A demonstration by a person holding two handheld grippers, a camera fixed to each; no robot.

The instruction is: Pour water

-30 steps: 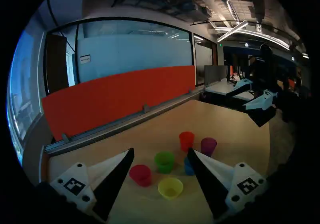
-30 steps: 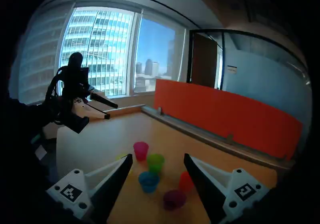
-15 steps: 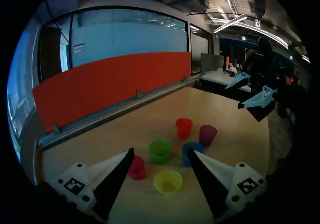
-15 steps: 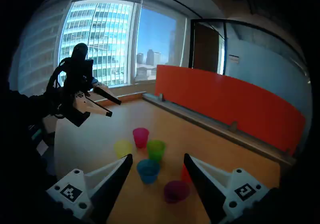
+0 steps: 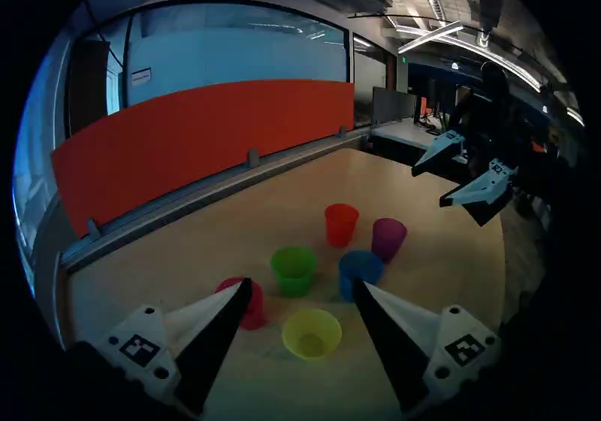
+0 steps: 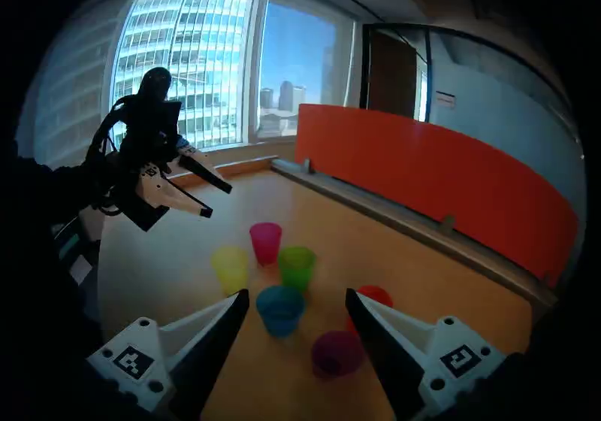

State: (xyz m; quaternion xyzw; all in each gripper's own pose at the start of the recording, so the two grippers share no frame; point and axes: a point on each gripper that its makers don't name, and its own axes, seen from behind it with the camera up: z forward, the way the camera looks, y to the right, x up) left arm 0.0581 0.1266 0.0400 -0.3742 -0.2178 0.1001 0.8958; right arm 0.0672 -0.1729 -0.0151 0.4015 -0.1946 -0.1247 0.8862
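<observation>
Over a pale worktop [image 5: 421, 195], the left gripper [image 5: 300, 282] and right gripper [image 6: 295, 293] hover from opposite sides, both sets of jaws spread and empty. Between them six cups [image 6: 279, 310] stand upright in a close cluster, the yellow cup [image 5: 312, 333] nearest the left. A clean pour likely means closing squarely on one cup's wall, clear of its neighbours.

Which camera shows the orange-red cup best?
The left gripper view: the orange-red cup stands whole and unblocked. In the right gripper view, a finger of the right gripper covers much of it; its rim shows.
</observation>
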